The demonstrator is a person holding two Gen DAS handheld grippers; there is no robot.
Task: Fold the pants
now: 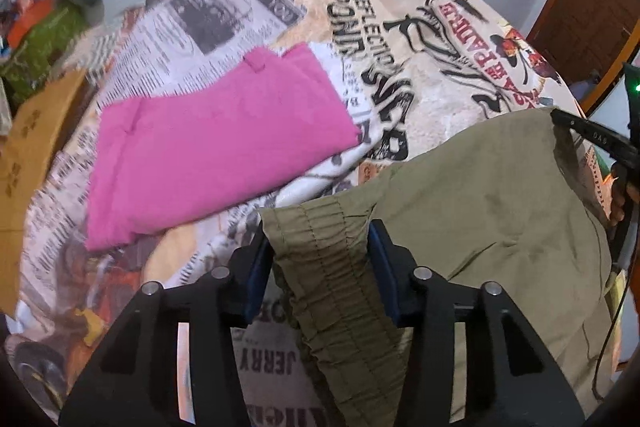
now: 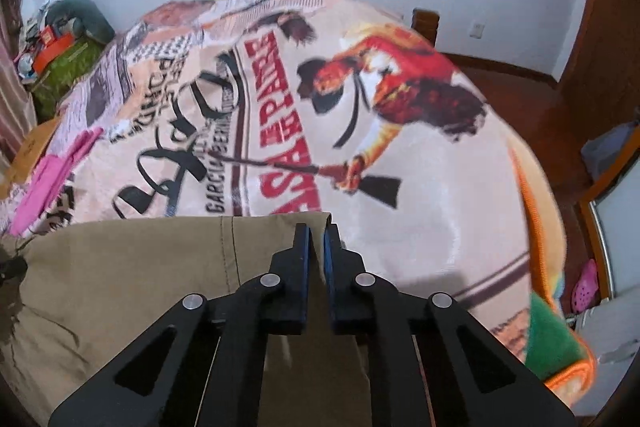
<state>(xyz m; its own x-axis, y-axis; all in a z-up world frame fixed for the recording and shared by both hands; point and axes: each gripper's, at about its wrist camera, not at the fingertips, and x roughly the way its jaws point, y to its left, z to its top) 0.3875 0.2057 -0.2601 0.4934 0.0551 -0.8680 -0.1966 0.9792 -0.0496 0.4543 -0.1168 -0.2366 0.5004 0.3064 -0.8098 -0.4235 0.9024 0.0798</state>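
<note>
Bed [image 2: 420, 227]: covered by printed poster-and-newsprint blanket [image 1: 420, 75].
Olive pants [image 1: 480, 211]: spread on blanket under both jaws.
Pink folded garment [image 1: 216, 139]: on blanket, ahead and left of left jaws, apart from pants.
Left gripper [image 1: 320, 239]: jaws half-wide, gathered elastic waistband [image 1: 324, 251] between them, pads touching it.
Right gripper [image 2: 317, 233]: jaws narrow, pinched on pants' far corner.

Black tongs [image 1: 320, 247], blue pads, silver screws
</note>
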